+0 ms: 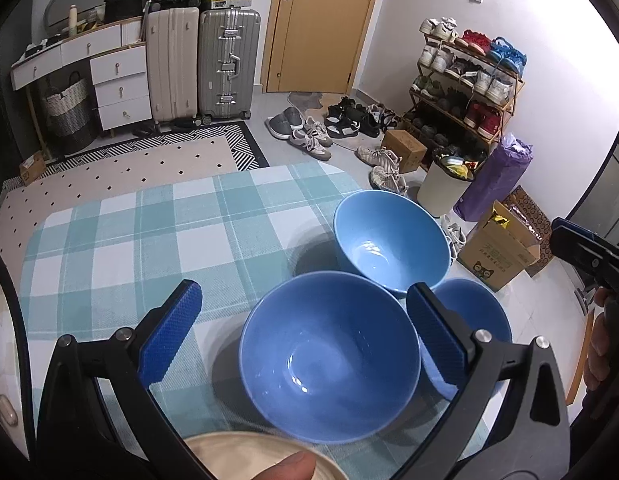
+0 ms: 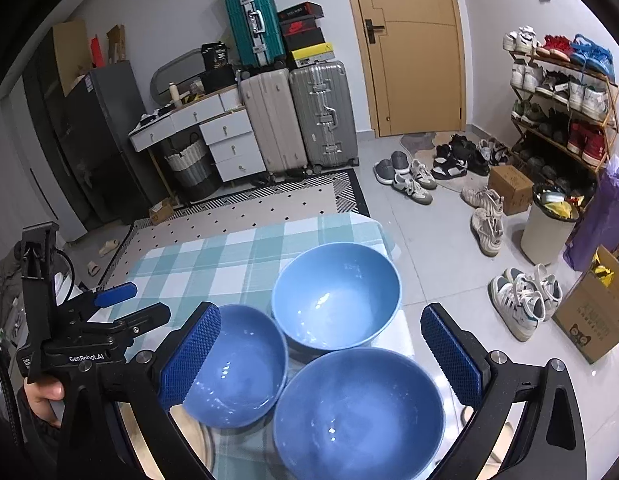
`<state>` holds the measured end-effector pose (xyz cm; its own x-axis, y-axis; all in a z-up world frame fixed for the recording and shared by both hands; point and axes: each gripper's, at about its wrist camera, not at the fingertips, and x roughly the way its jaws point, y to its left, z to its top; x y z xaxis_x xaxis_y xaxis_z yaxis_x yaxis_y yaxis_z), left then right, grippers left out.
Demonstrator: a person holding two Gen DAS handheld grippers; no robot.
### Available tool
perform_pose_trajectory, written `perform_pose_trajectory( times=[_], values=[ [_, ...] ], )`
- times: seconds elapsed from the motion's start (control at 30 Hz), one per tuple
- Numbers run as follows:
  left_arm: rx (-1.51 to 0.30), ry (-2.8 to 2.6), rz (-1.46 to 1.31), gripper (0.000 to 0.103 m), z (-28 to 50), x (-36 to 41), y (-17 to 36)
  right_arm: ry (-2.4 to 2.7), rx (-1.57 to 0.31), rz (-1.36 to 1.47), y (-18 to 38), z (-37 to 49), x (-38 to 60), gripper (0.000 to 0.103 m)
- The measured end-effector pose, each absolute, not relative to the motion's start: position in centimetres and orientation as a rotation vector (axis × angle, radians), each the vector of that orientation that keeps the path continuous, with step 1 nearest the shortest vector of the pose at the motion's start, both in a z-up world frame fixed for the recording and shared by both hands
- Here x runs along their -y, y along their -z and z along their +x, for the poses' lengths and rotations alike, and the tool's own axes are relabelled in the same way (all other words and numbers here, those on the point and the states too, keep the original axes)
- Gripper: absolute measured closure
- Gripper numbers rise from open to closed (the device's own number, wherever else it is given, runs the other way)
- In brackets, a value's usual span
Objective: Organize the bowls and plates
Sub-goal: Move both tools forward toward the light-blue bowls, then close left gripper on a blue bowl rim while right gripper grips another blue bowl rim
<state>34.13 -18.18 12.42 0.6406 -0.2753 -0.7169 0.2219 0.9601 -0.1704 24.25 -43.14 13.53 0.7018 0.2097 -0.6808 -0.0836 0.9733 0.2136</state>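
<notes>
Three blue bowls stand close together at the right end of the checked tablecloth. In the left wrist view the pale blue bowl is farthest, a darker bowl is nearest and a third bowl is half hidden behind a finger. My left gripper hangs open above the nearest bowl. A beige plate shows at the bottom edge with a thumb over it. My right gripper is open over the pale bowl, the left bowl and the near bowl. The left gripper is at the left.
The table's right edge drops to a tiled floor. There stand a white bin, a cardboard box, loose shoes and a shoe rack. Suitcases and drawers stand at the far wall.
</notes>
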Motion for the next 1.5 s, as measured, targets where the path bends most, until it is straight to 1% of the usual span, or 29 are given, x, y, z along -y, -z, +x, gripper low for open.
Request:
perform_pose_trajectory(
  times=[0.43, 1.0, 1.1, 1.17, 1.23, 1.33, 1.37, 1.43, 1.5],
  values=[
    [-0.884, 0.287, -0.047, 0.001, 40.6, 21.2, -9.4, -0.118, -0.846, 0.230, -9.5, 28.4, 45.8, 0.001],
    [-0.970, 0.292, -0.040, 0.002, 46.4, 23.7, -4.8, -0.090, -0.939, 0.275, -4.7, 32.1, 47.3, 0.001],
    [-0.987, 0.299, -0.041, 0.006, 47.2, 24.1, -4.0, -0.096, -0.954, 0.285, -3.9, 32.7, 47.2, 0.003],
    [-1.002, 0.303, -0.045, 0.014, 47.8, 24.3, -3.5, -0.096, -0.965, 0.293, -3.3, 33.1, 47.3, 0.006],
    [-1.015, 0.311, -0.055, 0.019, 48.4, 24.4, -3.0, -0.099, -0.978, 0.306, -2.7, 33.6, 47.5, 0.009],
    [-1.033, 0.314, -0.064, 0.028, 49.2, 24.8, -2.1, -0.104, -1.002, 0.321, -1.8, 34.2, 47.6, 0.019],
    [-1.040, 0.315, -0.064, 0.031, 49.4, 24.9, -1.8, -0.104, -1.008, 0.319, -1.6, 34.4, 47.5, 0.020],
    [-1.056, 0.324, -0.066, 0.036, 50.0, 25.3, -1.2, -0.107, -1.018, 0.312, -1.1, 34.7, 47.4, 0.026],
    [-1.063, 0.332, -0.071, 0.039, 50.4, 25.6, -0.7, -0.112, -1.027, 0.310, -0.7, 35.0, 47.4, 0.029]
  ],
)
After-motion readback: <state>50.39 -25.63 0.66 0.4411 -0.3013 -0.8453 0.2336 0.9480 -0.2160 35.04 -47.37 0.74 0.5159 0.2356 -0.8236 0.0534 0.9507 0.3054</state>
